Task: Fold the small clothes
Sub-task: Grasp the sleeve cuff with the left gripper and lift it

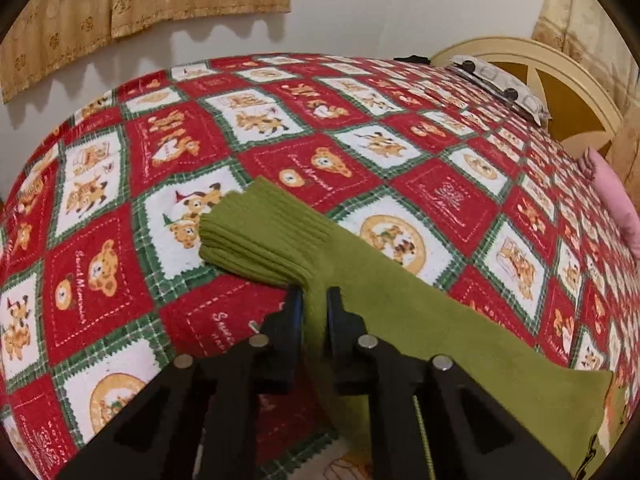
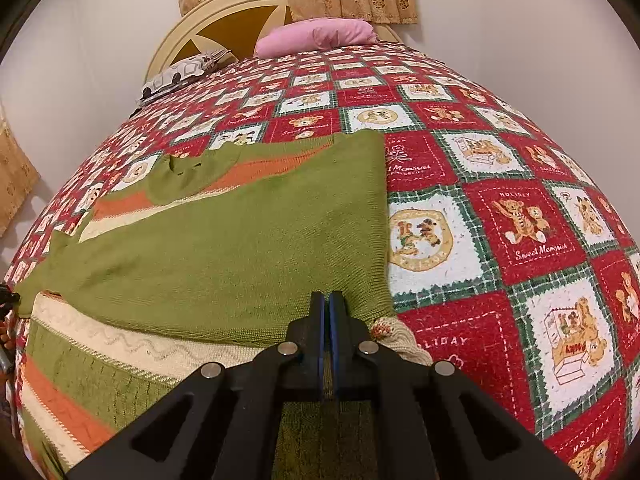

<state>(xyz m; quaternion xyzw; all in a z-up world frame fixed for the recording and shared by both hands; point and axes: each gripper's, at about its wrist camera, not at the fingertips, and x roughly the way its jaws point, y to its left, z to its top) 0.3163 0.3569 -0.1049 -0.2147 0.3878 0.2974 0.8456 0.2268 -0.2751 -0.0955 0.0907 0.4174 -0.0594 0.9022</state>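
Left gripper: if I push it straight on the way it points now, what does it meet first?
The left gripper is shut on the green sleeve. Straight ahead lies the sleeve's ribbed cuff, flat on the bedspread; it would probably meet the cuff first, though depth is unclear.

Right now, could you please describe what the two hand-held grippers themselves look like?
Both are matte black with angular linkage arms and round silver pins. The left hand-held gripper has black fingers; the right hand-held gripper has blue pads lining its fingers. No hand or sleeve shows.
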